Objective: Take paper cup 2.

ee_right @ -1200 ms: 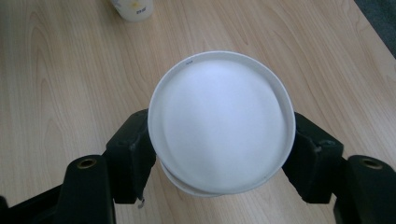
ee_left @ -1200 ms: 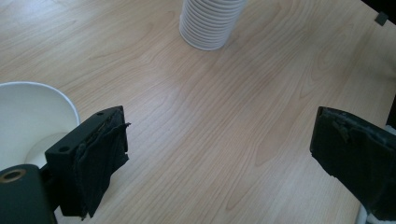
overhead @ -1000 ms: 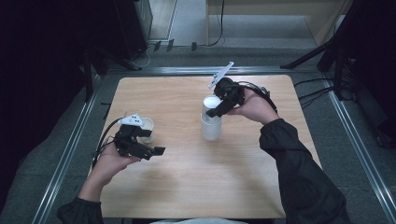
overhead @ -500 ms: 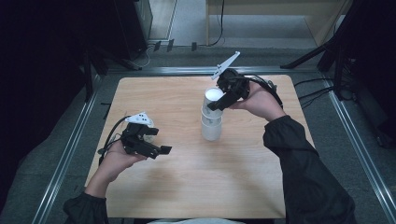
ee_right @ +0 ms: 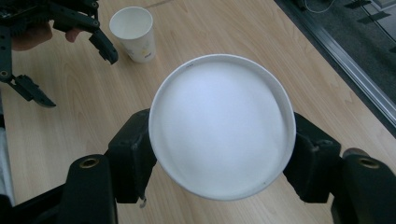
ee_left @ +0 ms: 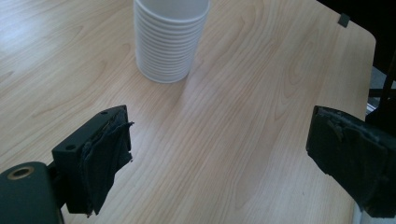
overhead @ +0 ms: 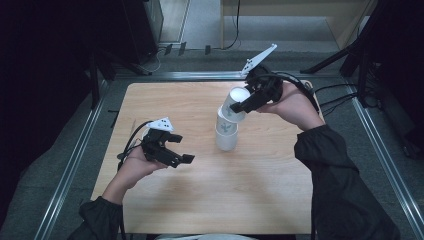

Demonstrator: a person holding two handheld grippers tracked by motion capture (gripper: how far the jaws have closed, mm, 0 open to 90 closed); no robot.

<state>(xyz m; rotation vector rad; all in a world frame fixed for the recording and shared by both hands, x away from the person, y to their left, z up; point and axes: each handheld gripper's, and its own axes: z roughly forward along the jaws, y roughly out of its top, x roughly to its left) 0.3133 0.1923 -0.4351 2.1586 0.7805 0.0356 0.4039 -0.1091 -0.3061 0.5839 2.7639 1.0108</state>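
The right gripper is clamped on the sides of a white paper cup, one jaw on each flank just under the rim, as the right gripper view shows with the cup's open mouth facing the camera. In the high view this lifted cup is tilted, its mouth toward the far right and its base down-left, just above or barely inside the rim of the standing cup at mid-table; I cannot tell whether they touch. Its long axis leans away from the upright axis of the standing cup, which points mouth up. The left gripper hovers near the table's left side with jaws wide apart and empty, aimed at the standing cup's ribbed wall, which lies ahead of it.
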